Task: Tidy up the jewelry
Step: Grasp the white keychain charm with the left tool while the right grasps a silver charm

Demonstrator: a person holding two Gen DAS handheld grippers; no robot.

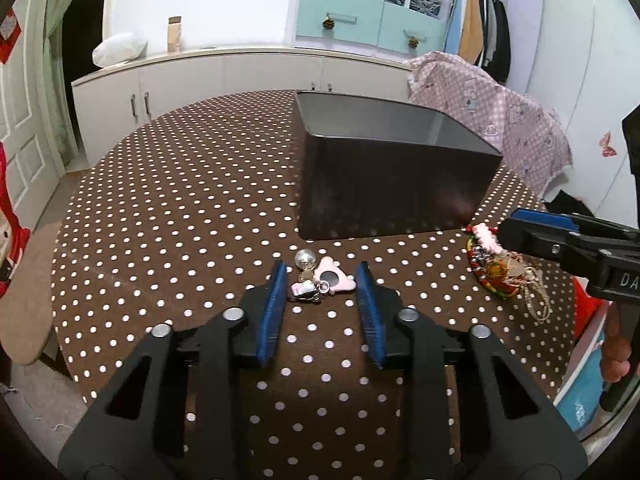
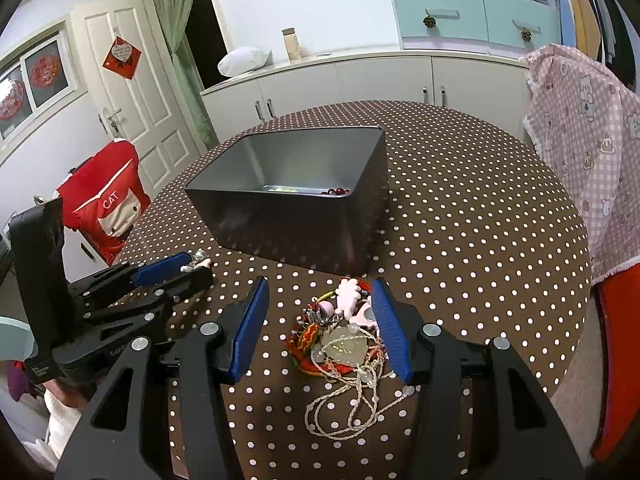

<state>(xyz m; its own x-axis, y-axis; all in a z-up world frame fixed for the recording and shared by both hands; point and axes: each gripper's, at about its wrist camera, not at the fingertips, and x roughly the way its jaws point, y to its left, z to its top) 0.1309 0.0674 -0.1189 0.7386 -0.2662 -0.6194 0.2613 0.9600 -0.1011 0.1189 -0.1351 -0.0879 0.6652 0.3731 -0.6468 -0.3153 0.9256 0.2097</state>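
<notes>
Picking-up step in hand, on both sides at once; dark box (image 2: 296, 216) standing toward the middle of the polka-dot worktop (image 1: 180, 208), open-topped, with a few pieces already lying on its floor, seen from the right wrist view.

Left hand-held gripper (image 1: 322, 280) lowered near the worktop's near edge, blue pads either side of the pink charm cluster (image 1: 324, 280) with its silver ball; pads spread, a visible gap on each side, nothing pinched yet.

Right hand-held gripper (image 2: 320, 300) likewise spread over the tangle of bracelets and cord necklace (image 2: 340, 344), lying just in front of the box's near wall toward the worktop's right edge; right pad touching or almost touching the pink pieces, left pad clear; no grip.

Next, by judgement: squeeze each pair of pads onto its pile, lift straight up, carry over the box rim and let go inside; loose cord likely to trail and snag on the rim, so a high lift needed; small charms apt to slip from a shallow pinch.
</notes>
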